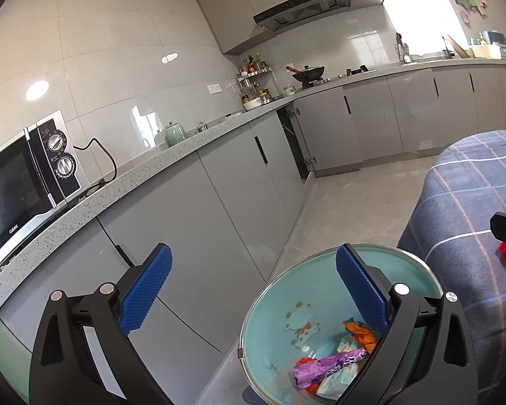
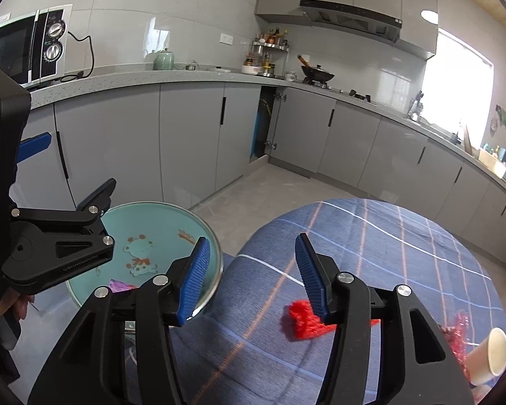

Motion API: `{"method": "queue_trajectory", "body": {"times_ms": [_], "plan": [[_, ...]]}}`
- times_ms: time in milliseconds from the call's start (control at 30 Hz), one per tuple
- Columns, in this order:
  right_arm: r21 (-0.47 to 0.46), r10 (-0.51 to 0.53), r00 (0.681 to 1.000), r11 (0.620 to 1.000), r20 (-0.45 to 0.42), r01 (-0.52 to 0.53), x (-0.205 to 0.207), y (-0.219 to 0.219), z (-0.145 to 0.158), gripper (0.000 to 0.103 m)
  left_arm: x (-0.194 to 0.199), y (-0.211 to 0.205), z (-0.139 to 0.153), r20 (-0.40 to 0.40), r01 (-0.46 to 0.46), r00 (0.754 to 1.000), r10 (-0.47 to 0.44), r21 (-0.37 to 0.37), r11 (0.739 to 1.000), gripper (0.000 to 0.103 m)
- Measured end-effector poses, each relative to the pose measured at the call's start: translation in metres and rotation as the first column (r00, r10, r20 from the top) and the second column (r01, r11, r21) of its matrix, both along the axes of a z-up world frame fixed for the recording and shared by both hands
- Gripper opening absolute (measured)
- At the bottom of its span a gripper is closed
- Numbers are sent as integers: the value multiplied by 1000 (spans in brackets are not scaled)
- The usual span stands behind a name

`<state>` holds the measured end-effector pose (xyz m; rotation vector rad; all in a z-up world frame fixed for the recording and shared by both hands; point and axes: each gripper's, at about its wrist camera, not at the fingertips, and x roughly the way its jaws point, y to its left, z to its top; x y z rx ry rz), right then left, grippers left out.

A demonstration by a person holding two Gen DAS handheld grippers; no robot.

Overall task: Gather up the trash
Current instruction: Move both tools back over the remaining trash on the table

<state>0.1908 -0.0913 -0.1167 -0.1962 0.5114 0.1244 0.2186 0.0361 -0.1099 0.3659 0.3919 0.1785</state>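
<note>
bin point(image 1: 270, 320) rim beside table point(image 2: 388, 253) edge, left tool point(image 1: 253, 287) open above

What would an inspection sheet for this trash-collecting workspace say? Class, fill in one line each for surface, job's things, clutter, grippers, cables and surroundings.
Surface: round table under a blue plaid cloth.
Job's things: teal bin on the floor beside the table, holding a purple wrapper and other wrappers; red shredded scrap and a tipped paper cup on the cloth.
Clutter: red tinsel-like bits near the cup.
Grippers: left gripper wide open above the bin, nothing between its fingers; right gripper open over the table, the red scrap just beyond it, not gripped.
Cables: microwave's black cord on the counter.
Surroundings: grey kitchen cabinets, microwave, wok on the stove, one cabinet door ajar.
</note>
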Motion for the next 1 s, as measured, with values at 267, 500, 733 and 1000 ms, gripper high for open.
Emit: {"method": "queue_trajectory", "body": {"times_ms": [267,500,733,1000], "plan": [[-9,-79,997,997,25,79,-39,-47,15,60,-22,-35,14,-3,90,996,-90,-8,996,97],[-25,-173,983,984,56,174,-90,-99,27,68,-55,-92,22,-7,223,975,-223,20,975,97],[-40,-267,960,962,79,271,-136,-153,32,68,-90,-141,23,-19,337,942,-336,23,941,97],[-53,-386,919,919,76,390,-171,-204,20,75,-121,-190,11,-68,445,894,-442,30,895,97]]}}
